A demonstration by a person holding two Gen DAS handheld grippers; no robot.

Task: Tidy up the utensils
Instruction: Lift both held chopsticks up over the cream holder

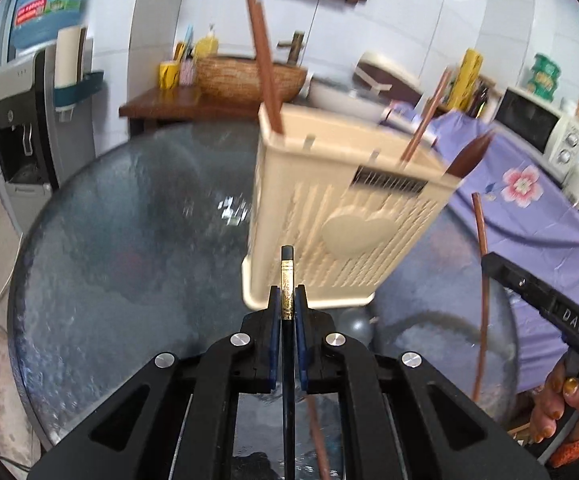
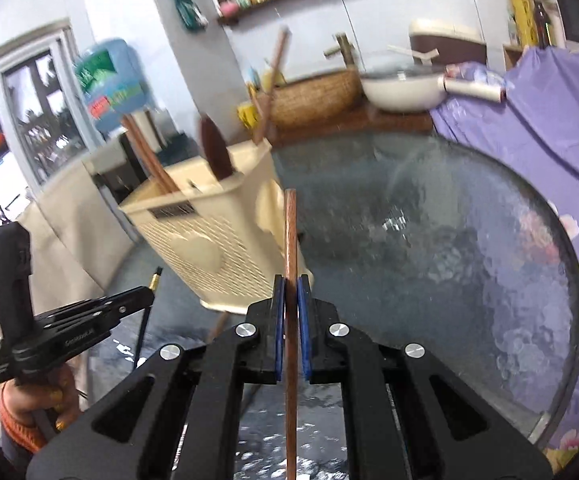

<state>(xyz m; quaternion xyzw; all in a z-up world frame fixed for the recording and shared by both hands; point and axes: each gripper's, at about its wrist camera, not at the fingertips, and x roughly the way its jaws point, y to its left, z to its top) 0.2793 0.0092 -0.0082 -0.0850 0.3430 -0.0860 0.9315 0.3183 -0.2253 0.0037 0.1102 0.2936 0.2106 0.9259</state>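
A cream slotted utensil holder [image 1: 341,216] [image 2: 205,232] stands on the round glass table [image 1: 129,248] [image 2: 449,248]. Brown chopsticks [image 1: 264,64] and a dark wooden spoon [image 1: 469,156] [image 2: 215,150] stick up out of it. My left gripper [image 1: 287,300] is shut on a black chopstick with a gold band [image 1: 287,280], held just in front of the holder; it also shows in the right wrist view as the black chopstick [image 2: 155,278]. My right gripper [image 2: 291,292] is shut on a brown chopstick [image 2: 290,240] [image 1: 481,232], to the right of the holder.
A woven basket [image 1: 245,76], a white pan [image 2: 401,90] and a rice cooker [image 2: 445,40] stand on the counter behind. A purple flowered cloth [image 1: 529,200] covers the surface to the right. A water dispenser [image 1: 21,120] stands on the left. Another brown stick [image 1: 317,432] lies below my left gripper.
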